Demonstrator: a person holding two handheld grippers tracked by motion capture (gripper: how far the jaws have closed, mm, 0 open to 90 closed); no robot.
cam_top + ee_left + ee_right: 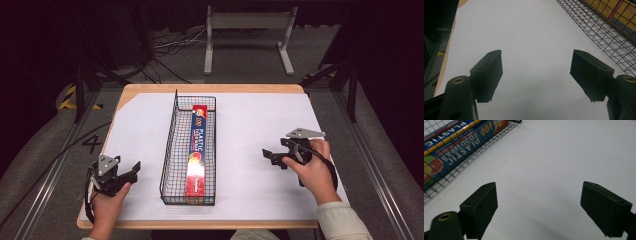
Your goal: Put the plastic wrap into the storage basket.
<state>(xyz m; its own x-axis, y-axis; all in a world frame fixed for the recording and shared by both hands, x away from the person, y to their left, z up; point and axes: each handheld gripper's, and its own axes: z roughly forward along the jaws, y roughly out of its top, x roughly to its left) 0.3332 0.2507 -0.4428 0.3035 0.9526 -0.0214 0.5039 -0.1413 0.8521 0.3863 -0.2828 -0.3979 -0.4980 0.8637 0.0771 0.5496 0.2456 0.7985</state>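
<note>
Your left gripper (131, 170) has its jaws spread wide with nothing between them; in the left gripper view only bare white paper (529, 37) lies between the pads (489, 72). Your right gripper (272, 156) is likewise wide open and empty, pads (480, 207) over bare paper. Both hover low over the sheet; contact with it cannot be judged. Your left hand (107, 200) grips from behind, jaws aimed forward and inward. Your right hand (312, 172) holds its gripper pointing inward. The wire basket (170, 145) sits between the two grippers, just beside the left one, farther from the right. The plastic wrap box (196, 150) lies lengthwise inside it.
</note>
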